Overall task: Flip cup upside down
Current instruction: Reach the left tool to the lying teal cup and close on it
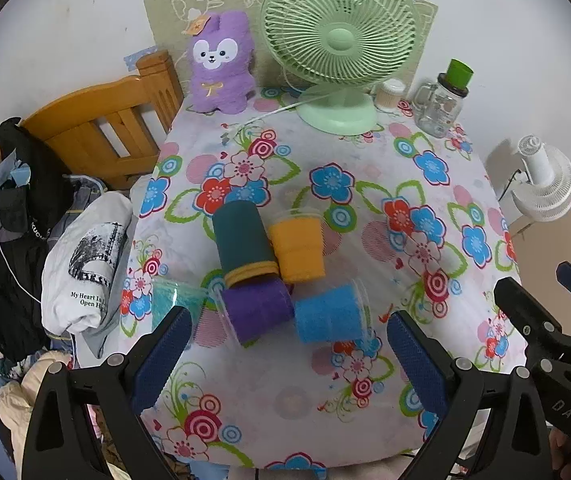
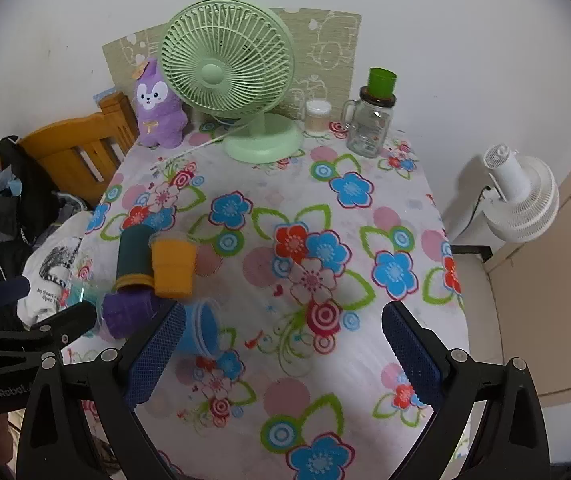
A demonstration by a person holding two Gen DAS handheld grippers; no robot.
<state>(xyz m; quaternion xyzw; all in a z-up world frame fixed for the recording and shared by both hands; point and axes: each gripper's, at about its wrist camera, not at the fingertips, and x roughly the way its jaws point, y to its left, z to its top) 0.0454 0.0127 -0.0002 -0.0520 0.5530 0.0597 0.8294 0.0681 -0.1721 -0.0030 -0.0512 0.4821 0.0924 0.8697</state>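
Observation:
Several clear plastic cups with coloured felt liners sit on the flowered tablecloth. An orange cup [image 1: 298, 246] stands upright, rim up. A dark green cup [image 1: 241, 240], a purple cup [image 1: 256, 312], a blue cup [image 1: 331, 314] and a teal cup [image 1: 173, 300] lie on their sides. My left gripper [image 1: 289, 346] is open and empty, just in front of the purple and blue cups. My right gripper [image 2: 283, 354] is open and empty, to the right of the cups; its left finger covers part of the blue cup [image 2: 203, 330]. The orange cup [image 2: 174, 266] also shows there.
A green desk fan [image 1: 339, 52], a purple plush toy [image 1: 219, 64], a glass jar with a green cup on top [image 1: 443, 100] and a small container [image 1: 390, 94] stand at the table's far edge. A wooden bed frame [image 1: 105, 120] with clothes is left; a white fan [image 1: 545, 180] right.

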